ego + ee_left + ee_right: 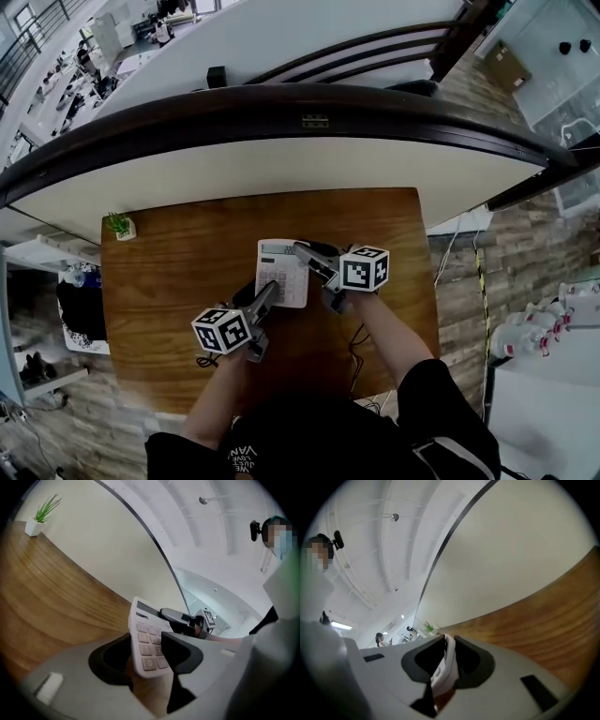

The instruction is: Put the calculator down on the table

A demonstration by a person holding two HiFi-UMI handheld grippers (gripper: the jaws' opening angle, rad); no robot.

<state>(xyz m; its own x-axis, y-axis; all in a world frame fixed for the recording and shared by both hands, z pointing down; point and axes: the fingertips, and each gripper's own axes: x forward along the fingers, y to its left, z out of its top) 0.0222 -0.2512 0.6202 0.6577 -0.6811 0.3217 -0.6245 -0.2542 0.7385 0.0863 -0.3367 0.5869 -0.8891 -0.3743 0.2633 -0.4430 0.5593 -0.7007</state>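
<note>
White, pale-keyed calculator (280,272) is clamped in the right gripper (302,251), left gripper (271,290) loose around it.

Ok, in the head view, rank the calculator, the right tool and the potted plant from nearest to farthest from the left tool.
1. calculator: between the jaws of the left tool.
2. right tool: just beyond, clamped on the calculator's right side.
3. potted plant: far left corner of the table.

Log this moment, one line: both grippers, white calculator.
right gripper: shut on edge of white flat calculator | left gripper: open, calculator corner between jaws | calculator: tilted over brown wooden table
</note>
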